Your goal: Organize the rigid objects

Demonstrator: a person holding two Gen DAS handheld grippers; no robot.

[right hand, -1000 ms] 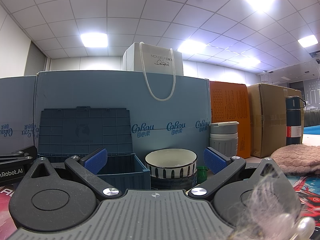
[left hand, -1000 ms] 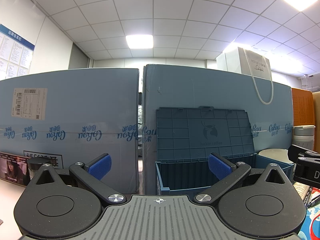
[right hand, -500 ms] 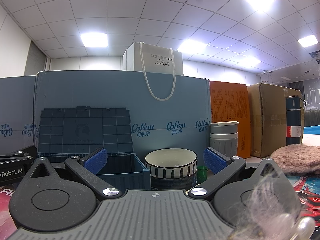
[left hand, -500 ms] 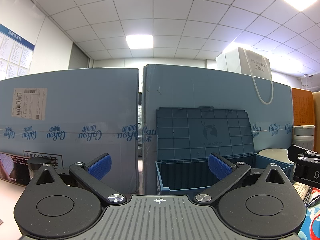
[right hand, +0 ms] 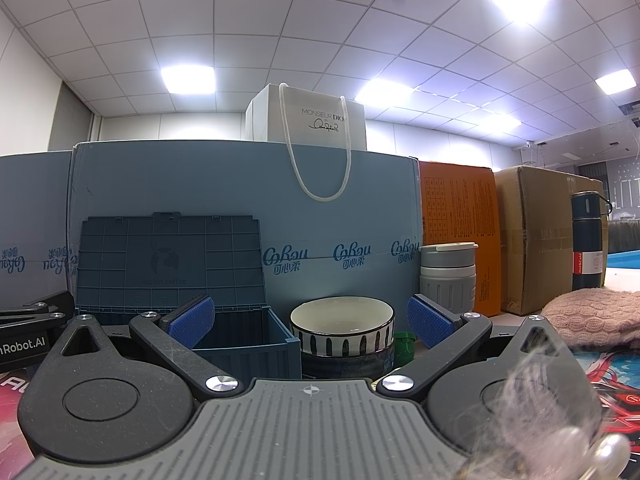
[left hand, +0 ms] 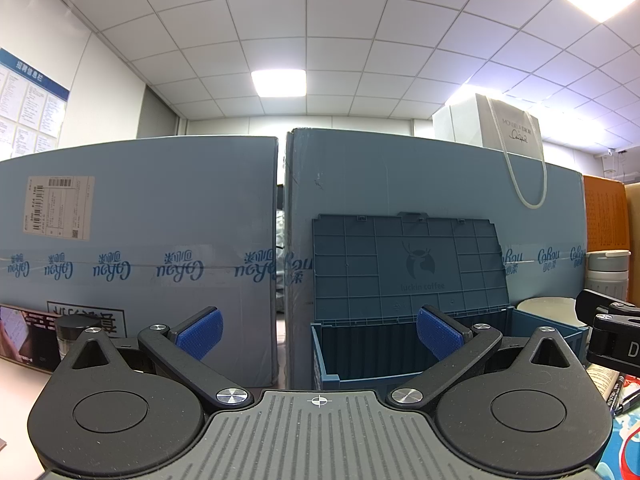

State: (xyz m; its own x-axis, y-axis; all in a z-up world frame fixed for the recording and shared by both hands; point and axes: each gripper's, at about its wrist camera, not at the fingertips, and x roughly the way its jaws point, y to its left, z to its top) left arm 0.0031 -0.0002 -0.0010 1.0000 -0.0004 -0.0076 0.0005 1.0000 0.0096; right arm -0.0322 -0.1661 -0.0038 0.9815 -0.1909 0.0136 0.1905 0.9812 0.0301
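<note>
We hold our left gripper (left hand: 318, 332) and right gripper (right hand: 310, 322) low in frame, fingers spread, gripping nothing. Center frame: open blue storage box (right hand: 244, 342) beside stacked bowls (right hand: 342, 330).

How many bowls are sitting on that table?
2, stacked. The striped white bowl sits on top of a dark bowl, just right of the open blue storage box. The lower one is partly hidden, so more could be underneath.
</note>
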